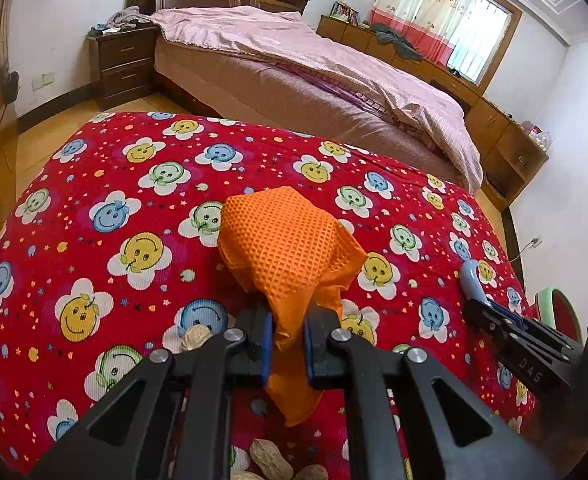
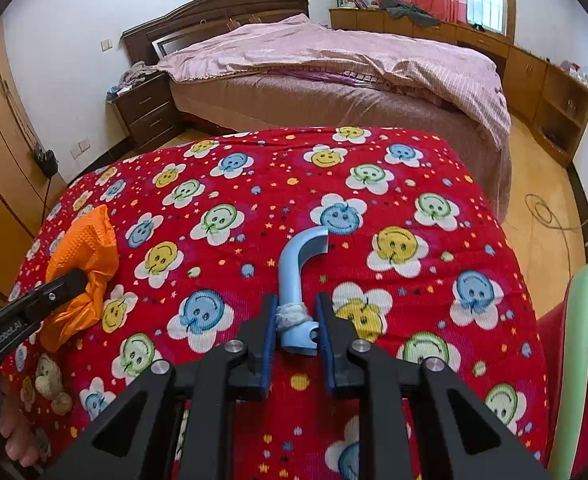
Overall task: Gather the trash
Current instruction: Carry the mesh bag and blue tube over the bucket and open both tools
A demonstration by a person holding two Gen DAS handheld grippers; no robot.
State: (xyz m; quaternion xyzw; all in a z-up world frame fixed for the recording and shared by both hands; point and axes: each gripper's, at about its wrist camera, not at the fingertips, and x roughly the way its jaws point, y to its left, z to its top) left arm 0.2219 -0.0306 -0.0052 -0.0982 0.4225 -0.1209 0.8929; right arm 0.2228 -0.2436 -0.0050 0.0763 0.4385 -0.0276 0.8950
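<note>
Left wrist: one orange glove (image 1: 290, 248), one blue pipe (image 1: 471, 277), four peanuts (image 1: 270, 457).

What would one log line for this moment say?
left gripper: shut on crumpled orange waffle-textured bag | right gripper: jaws around curved light-blue plastic piece, grip unclear | surface: red smiley-flower cloth

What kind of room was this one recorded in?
A bedroom in a home, most likely: a double bed with a pink cover and wooden headboard, a nightstand beside it, and a curtained window above low cabinets.
</note>
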